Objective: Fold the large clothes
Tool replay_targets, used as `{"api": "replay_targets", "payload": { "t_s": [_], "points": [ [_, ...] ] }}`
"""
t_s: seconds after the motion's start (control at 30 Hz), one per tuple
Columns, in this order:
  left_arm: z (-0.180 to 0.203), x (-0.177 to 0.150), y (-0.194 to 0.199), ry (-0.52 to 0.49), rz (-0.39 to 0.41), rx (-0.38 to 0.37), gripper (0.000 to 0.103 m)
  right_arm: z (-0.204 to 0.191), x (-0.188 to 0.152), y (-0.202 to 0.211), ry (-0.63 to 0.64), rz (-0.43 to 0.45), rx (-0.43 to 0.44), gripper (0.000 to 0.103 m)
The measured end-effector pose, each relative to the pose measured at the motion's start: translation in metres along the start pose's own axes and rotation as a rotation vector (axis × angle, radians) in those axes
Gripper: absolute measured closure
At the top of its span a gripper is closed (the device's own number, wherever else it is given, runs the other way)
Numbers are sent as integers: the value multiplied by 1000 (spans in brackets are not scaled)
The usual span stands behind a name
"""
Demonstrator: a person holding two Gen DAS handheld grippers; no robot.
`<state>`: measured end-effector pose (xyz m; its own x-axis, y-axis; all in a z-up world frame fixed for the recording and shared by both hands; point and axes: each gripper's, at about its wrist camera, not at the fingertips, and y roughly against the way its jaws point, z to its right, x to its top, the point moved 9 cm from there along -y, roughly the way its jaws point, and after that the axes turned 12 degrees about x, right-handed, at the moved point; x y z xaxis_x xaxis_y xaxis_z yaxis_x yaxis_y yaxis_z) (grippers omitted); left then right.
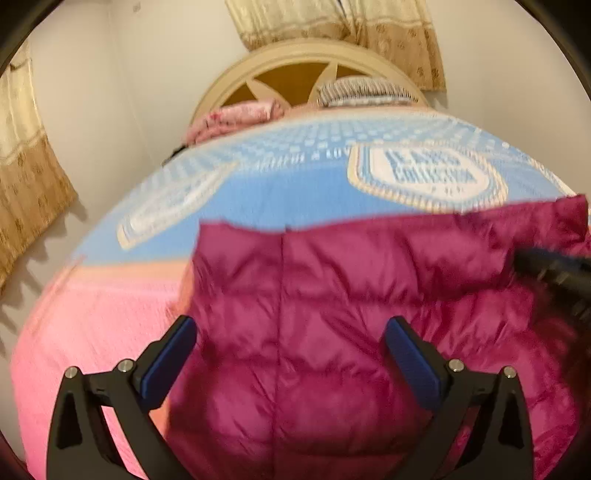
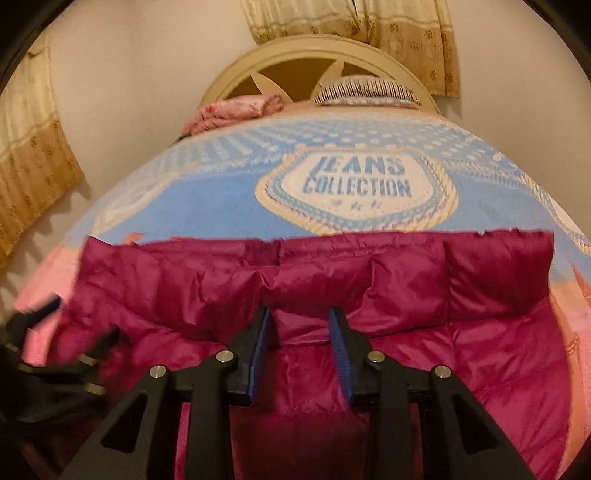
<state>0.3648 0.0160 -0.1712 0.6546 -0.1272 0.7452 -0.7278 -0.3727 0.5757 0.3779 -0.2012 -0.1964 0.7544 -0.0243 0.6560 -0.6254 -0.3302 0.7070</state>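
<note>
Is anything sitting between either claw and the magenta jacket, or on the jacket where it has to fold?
Nothing visible. The magenta puffer jacket lies spread on the bed's blanket directly beneath both. The left claw is open over it, and the right claw is partly open with nothing gripped. Pillows lie far off at the headboard.

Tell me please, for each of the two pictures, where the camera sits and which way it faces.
Left wrist: sits on the left gripper, faces down over the magenta jacket toward the headboard; its wide-open jaws show, the right gripper enters at right.
Right wrist: sits on the right gripper, same direction; its jaws are narrower, apart over fabric, the left gripper blurred at left.
Shared: jacket, blue blanket, headboard, curtains.
</note>
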Motion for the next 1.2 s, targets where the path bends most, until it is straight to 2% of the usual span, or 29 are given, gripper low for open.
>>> {"api": "replay_targets", "payload": {
  "t_s": [0.07,0.17,0.27,0.33,0.57,0.8,1.2],
  "points": [
    [0,11,-3,0,14,-1,0,7,-2,-7,-23,-5,0,69],
    [5,17,-21,-8,-6,11,0,17,-5,-12,-58,-5,8,69],
    [13,8,-46,-10,-54,14,0,22,-6,-17,-81,-5,18,70],
    [17,5,-51,-6,-60,8,0,25,-7,-21,-95,-5,25,70],
    [22,0,-59,6,-88,-18,0,31,-9,-28,-118,-11,38,70],
    [28,-6,-66,-14,-132,-29,0,32,-11,-34,-120,-36,21,70],
    [28,-9,-71,-1,-161,-51,0,33,-13,-41,-104,-61,-6,70]
  ]
}}
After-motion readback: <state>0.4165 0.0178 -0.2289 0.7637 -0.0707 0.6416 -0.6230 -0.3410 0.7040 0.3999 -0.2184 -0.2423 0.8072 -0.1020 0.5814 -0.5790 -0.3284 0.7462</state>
